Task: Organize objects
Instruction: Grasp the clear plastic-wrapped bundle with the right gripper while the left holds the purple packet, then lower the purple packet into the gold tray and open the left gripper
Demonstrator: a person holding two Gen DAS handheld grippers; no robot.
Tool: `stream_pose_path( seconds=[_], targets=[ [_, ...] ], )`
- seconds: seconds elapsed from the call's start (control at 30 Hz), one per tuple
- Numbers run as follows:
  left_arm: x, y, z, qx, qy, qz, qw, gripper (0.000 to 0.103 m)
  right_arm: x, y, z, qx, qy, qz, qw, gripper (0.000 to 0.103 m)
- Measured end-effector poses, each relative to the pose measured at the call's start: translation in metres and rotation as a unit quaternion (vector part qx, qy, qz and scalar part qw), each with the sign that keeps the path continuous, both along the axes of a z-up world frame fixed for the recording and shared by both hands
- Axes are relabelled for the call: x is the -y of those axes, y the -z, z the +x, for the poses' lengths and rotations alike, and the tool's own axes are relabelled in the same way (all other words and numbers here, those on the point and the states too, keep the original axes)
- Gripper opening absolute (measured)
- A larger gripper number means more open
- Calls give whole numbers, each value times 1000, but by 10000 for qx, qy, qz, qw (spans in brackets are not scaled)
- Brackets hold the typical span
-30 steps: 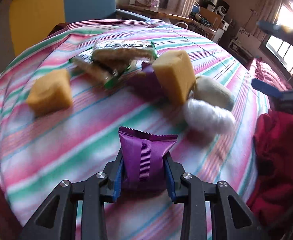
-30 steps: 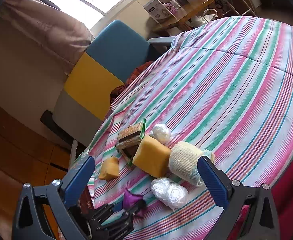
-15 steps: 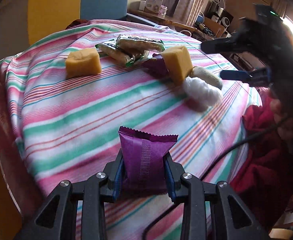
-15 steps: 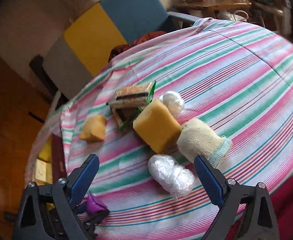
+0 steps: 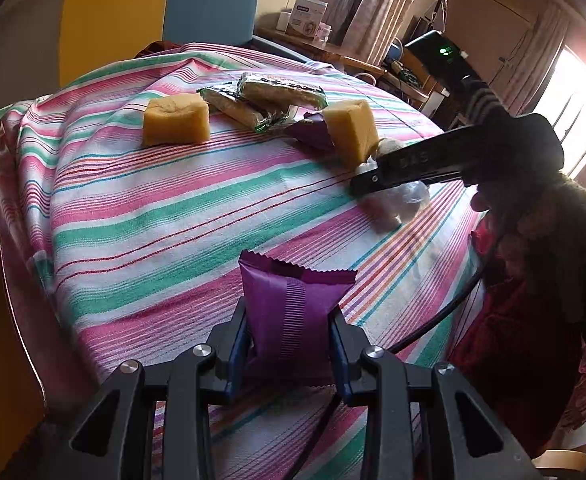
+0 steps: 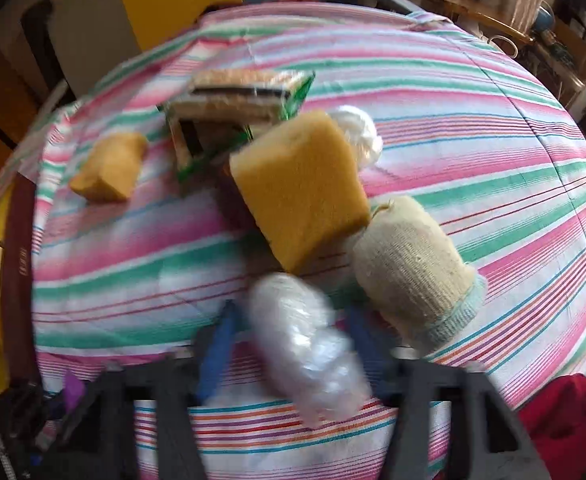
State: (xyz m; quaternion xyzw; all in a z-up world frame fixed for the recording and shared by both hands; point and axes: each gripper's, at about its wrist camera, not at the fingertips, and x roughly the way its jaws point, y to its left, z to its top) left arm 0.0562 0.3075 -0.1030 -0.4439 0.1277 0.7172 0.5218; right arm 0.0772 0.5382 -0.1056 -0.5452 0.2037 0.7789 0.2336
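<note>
Packet [image 5: 291,312] (purple) sits clamped in left tool [image 5: 291,344]; right tool [image 6: 289,344] straddles plastic wad [image 6: 309,344], apart.

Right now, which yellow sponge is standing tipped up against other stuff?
The bigger sponge leans tilted beside the knitted glove. The smaller sponge lies flat by itself, apart from the pile.

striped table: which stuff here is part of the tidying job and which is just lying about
In play:
purple packet, clamped in left gripper
clear plastic bundle, between the fingers of right gripper

Lying about:
two yellow sponges
cracker packs
knit sock roll
red cloth
</note>
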Motion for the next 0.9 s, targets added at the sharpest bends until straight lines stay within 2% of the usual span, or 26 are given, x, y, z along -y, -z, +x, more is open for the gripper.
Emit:
stream_pose_path(
  seconds=[0.1,0.5,0.7,0.77,0.9],
  targets=[
    [1,1,0,-6,-1,54,10000,35,5,2,-3,62,-149,148,9998,37],
    [2,-5,7,-218,15,-15,9998,34,-4,8,4,53,9,-12,10000,37],
    [22,-47,21,-475,92,424,9979,32,-6,10,6,95,-49,50,9999,37],
    [37,-62,17,-420,-35,550,9976,32,-5,10,7,111,-84,110,9998,37],
    [77,-86,-7,-371,-577,735,9949,32,-5,10,8,128,-115,178,9997,37]
  ],
)
